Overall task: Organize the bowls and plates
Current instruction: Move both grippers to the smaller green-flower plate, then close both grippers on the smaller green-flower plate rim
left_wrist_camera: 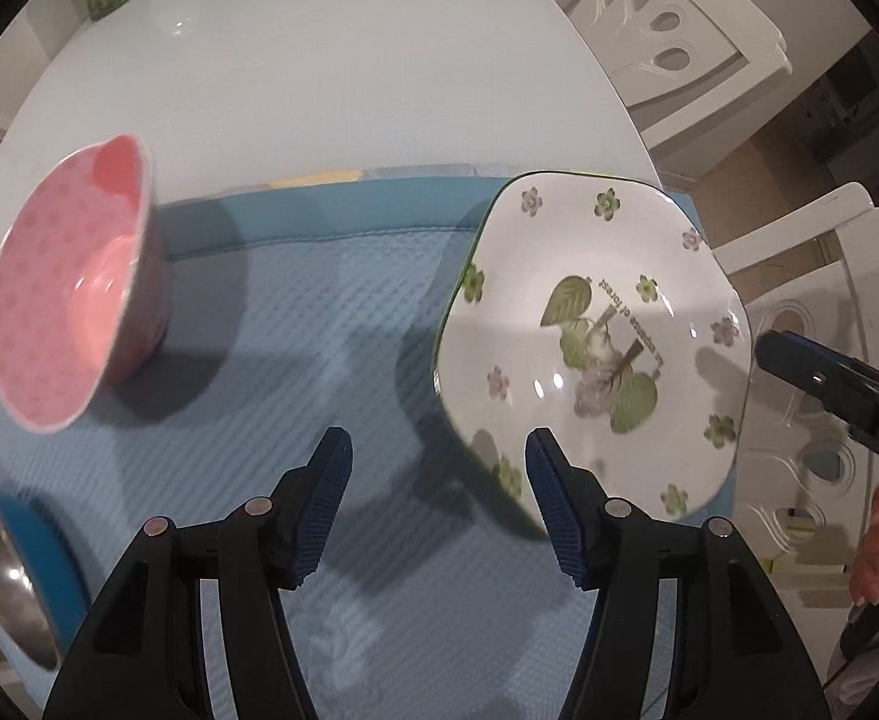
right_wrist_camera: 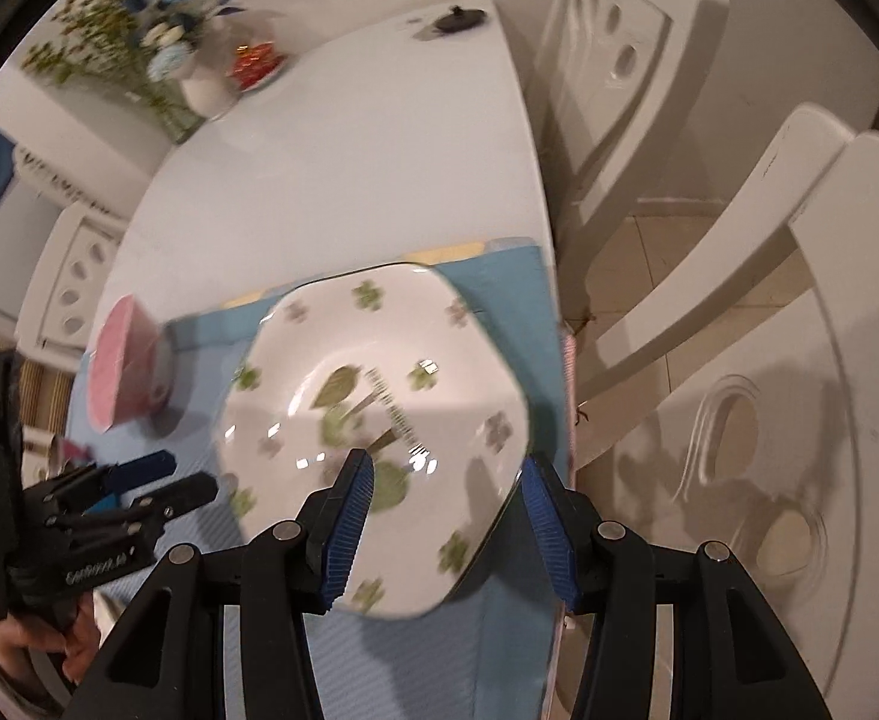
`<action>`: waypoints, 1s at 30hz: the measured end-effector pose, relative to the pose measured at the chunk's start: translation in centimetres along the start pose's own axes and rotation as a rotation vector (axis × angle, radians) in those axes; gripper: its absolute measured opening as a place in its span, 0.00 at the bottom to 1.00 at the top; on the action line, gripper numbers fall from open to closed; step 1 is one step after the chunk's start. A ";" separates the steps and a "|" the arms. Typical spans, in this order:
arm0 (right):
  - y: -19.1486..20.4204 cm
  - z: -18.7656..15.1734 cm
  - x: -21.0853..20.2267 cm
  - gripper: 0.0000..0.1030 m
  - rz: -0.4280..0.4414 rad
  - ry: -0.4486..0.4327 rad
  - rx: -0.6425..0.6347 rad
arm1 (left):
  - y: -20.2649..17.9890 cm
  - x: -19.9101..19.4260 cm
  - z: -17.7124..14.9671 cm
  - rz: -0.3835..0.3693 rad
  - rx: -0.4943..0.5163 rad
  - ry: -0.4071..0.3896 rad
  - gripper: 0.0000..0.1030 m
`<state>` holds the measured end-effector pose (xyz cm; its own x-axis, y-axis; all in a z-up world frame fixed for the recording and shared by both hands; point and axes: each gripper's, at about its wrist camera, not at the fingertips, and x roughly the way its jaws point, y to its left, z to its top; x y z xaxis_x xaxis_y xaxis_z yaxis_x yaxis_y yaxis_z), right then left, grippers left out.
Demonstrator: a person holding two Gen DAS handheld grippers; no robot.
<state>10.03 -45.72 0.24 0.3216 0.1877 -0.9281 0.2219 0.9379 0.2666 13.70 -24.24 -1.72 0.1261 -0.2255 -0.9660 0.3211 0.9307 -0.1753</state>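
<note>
A white plate with green and purple flowers (left_wrist_camera: 595,336) lies on the blue mat (left_wrist_camera: 331,312) at the right; it also fills the middle of the right wrist view (right_wrist_camera: 379,396). A pink bowl (left_wrist_camera: 73,282) stands at the mat's left, and shows in the right wrist view (right_wrist_camera: 124,372). A steel bowl with a blue outside (left_wrist_camera: 10,570) sits at the near left. My left gripper (left_wrist_camera: 439,450) is open and empty, over the mat by the plate's left edge. My right gripper (right_wrist_camera: 445,474) is open, its jaws on either side of the plate's near right rim.
The mat lies on a white table (left_wrist_camera: 319,90). At the table's far end stand a white vase (right_wrist_camera: 205,90) with flowers, a plate of red fruit (right_wrist_camera: 256,63) and a black lid (right_wrist_camera: 457,19). White chairs (right_wrist_camera: 631,60) stand right of the table.
</note>
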 end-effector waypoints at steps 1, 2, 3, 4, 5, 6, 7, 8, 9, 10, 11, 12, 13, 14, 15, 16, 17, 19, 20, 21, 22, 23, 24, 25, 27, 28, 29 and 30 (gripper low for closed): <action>-0.3 0.2 0.6 0.48 -0.004 0.005 0.013 | -0.1 0.3 0.1 0.000 0.006 0.001 0.57; -0.6 0.4 1.2 0.48 -0.007 0.007 0.022 | -0.2 0.6 0.2 0.000 0.010 0.005 0.57; -0.8 0.4 1.7 0.48 -0.012 0.007 0.028 | -0.3 1.0 0.2 -0.002 0.014 0.012 0.57; -0.9 0.5 2.2 0.48 -0.018 0.008 0.034 | -0.2 1.3 0.3 -0.005 0.018 0.015 0.57; -1.0 0.6 2.6 0.48 -0.017 0.010 0.036 | -0.3 1.5 0.3 -0.008 0.021 0.017 0.57; -1.1 0.6 2.9 0.48 -0.011 0.011 0.039 | -0.4 1.9 0.3 -0.017 0.032 0.024 0.57; -1.0 0.7 3.2 0.48 0.001 0.013 0.042 | -0.5 2.2 0.4 -0.026 0.041 0.031 0.57; -1.0 0.8 3.5 0.49 0.011 0.014 0.042 | -0.5 2.4 0.3 -0.029 0.048 0.035 0.57; -0.9 0.8 3.6 0.49 0.011 0.012 0.040 | -0.6 2.6 0.3 -0.029 0.052 0.036 0.56; -0.8 0.9 3.9 0.49 0.005 0.011 0.031 | -0.6 2.7 0.2 -0.032 0.054 0.035 0.56; -0.8 0.9 4.0 0.49 0.003 0.013 0.027 | -0.6 2.8 0.2 -0.038 0.056 0.034 0.56; -0.8 0.9 4.2 0.49 0.003 0.015 0.025 | -0.6 2.9 0.3 -0.045 0.059 0.028 0.56; -0.8 1.0 4.3 0.51 0.008 0.016 0.027 | -0.7 3.0 0.4 -0.049 0.062 0.020 0.56; -0.8 1.0 4.4 0.51 0.011 0.017 0.027 | -0.6 3.0 0.4 -0.047 0.061 0.012 0.55; -0.8 1.0 4.5 0.51 0.009 0.017 0.024 | -0.4 3.0 0.4 -0.046 0.056 0.004 0.50; -0.7 1.0 4.6 0.52 0.001 0.019 0.017 | -0.1 3.1 0.3 -0.056 0.053 0.000 0.43; -0.5 1.1 4.7 0.52 -0.005 0.021 0.007 | 0.1 3.2 0.4 -0.064 0.051 0.002 0.41; -0.2 1.1 4.7 0.52 -0.020 0.017 -0.028 | 0.5 3.3 0.3 -0.070 0.056 0.003 0.36; 0.0 1.2 4.7 0.52 -0.024 0.015 -0.044 | 0.6 3.3 0.3 -0.071 0.063 0.001 0.35; 0.2 1.2 4.7 0.52 -0.027 0.016 -0.058 | 0.7 3.2 0.2 -0.074 0.071 -0.002 0.34; 0.5 1.2 4.7 0.52 -0.024 0.020 -0.072 | 0.9 3.1 0.1 -0.080 0.078 -0.005 0.34; 0.6 1.2 4.6 0.52 -0.018 0.023 -0.081 | 1.0 3.0 0.1 -0.085 0.080 -0.006 0.34; 0.7 1.2 4.7 0.52 -0.010 0.029 -0.087 | 1.0 3.0 0.1 -0.085 0.078 -0.005 0.34; 0.7 1.2 4.8 0.52 -0.004 0.035 -0.092 | 1.3 3.0 0.0 -0.091 0.072 -0.004 0.34; 0.8 1.2 4.9 0.52 0.000 0.041 -0.096 | 1.5 2.9 -0.1 -0.097 0.070 -0.004 0.34; 0.7 1.1 4.9 0.52 0.008 0.045 -0.094 | 1.6 2.9 -0.1 -0.096 0.070 -0.004 0.34; 0.7 1.0 4.8 0.52 0.018 0.046 -0.094 | 1.7 3.0 -0.1 -0.095 0.069 -0.005 0.34; 0.7 1.0 4.8 0.52 0.028 0.049 -0.096 | 1.9 3.0 -0.1 -0.098 0.067 -0.004 0.34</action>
<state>12.59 -44.46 -3.74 0.2810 0.2262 -0.9327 0.1239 0.9551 0.2690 14.61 -23.14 -4.94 0.0947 -0.3154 -0.9442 0.3940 0.8829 -0.2554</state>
